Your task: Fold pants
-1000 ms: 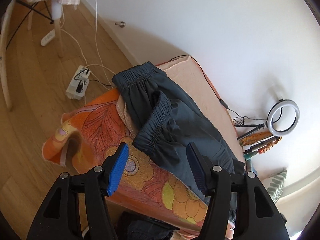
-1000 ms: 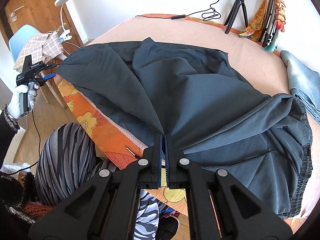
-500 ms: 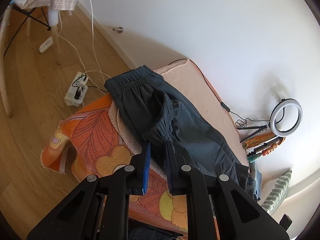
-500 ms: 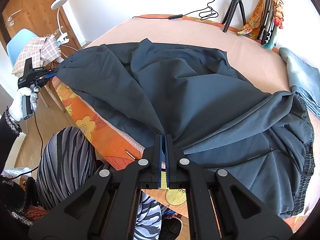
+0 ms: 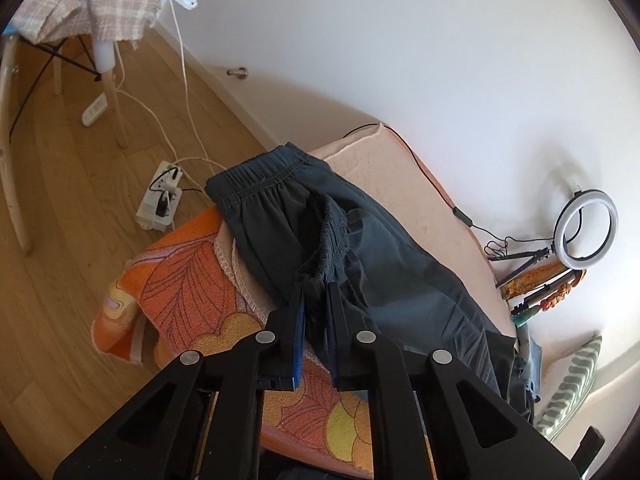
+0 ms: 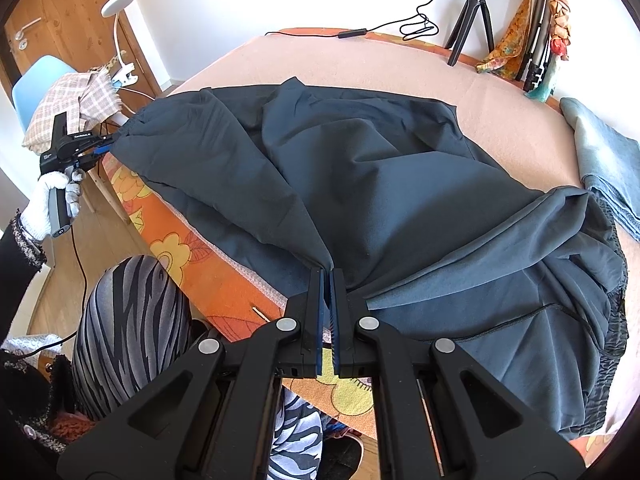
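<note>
Pants point(image 6: 360, 184) lie spread across the bed point(image 6: 500, 92), not yet folded. Left tool point(image 5: 316, 312) has closed on the waistband point(image 5: 328, 236); right tool point(image 6: 327, 280) pinches a fabric edge tight. Next, I judge, lift both and carry one half over.

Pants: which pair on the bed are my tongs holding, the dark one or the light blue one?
The dark pants spread mid-bed; both the right tongs and left tongs pinch them. The light blue pants lie folded, untouched.

Left wrist: looked close along the bed point(image 5: 404, 168) from its corner, toward the wall.
Right wrist: faced across the bed.
Shared: pants point(image 5: 384, 264), ring light point(image 5: 586, 232).
</note>
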`<state>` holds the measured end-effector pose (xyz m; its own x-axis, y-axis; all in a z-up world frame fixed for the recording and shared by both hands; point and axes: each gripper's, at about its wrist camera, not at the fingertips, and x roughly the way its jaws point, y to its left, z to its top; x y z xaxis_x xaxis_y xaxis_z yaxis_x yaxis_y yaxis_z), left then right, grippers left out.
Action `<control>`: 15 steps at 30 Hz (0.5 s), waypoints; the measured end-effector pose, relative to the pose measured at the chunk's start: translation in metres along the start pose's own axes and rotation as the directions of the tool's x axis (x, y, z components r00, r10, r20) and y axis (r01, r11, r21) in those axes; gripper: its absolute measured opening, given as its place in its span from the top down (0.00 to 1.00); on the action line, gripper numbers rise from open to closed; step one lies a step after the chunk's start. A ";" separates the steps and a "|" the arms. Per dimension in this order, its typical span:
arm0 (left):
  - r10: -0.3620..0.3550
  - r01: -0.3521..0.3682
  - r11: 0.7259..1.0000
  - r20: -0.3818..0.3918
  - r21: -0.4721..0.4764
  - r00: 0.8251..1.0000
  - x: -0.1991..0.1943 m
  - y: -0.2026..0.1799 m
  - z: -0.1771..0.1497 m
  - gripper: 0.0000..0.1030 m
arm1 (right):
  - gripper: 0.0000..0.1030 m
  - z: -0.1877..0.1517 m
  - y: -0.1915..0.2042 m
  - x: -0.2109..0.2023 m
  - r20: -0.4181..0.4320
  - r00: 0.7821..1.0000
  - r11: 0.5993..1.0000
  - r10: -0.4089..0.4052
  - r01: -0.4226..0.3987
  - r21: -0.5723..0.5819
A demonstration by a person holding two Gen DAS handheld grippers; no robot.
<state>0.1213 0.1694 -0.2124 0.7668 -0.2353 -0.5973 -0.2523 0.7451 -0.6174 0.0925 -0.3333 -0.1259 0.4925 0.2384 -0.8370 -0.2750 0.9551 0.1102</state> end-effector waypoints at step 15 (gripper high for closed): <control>-0.022 -0.012 0.976 0.155 0.216 0.988 -0.022 -0.045 0.083 0.93 | 0.96 0.038 0.015 -0.012 0.139 0.990 0.999 -0.011 0.005 0.043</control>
<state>0.1650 0.1929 -0.1284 0.8544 -0.1525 -0.4968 -0.1275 0.8652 -0.4849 0.1140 -0.3155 -0.0934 0.6051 0.2502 -0.7558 -0.2365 0.9630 0.1294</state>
